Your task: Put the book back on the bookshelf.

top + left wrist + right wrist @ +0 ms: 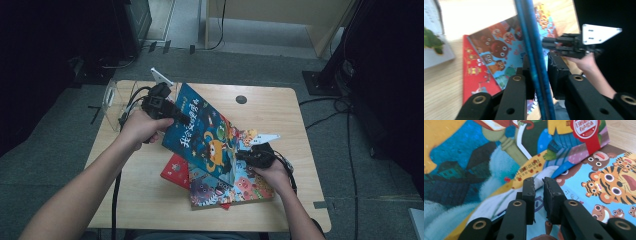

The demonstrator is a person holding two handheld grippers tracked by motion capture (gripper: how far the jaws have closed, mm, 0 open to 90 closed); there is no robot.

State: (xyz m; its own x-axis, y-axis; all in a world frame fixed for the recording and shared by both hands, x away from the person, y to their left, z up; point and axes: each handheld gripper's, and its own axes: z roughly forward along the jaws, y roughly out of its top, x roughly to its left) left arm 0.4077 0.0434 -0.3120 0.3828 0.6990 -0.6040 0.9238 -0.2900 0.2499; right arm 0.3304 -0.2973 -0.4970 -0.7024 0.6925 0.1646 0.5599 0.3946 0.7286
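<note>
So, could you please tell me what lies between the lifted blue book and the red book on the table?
In the high view, the animal-cover book lies between them, on the red book and under the blue book.

- A light wooden table (150, 200) stands on grey floor.
- A red book (175, 171) lies flat near its middle.
- A clear box (112, 97) sits at the far-left corner.
</note>
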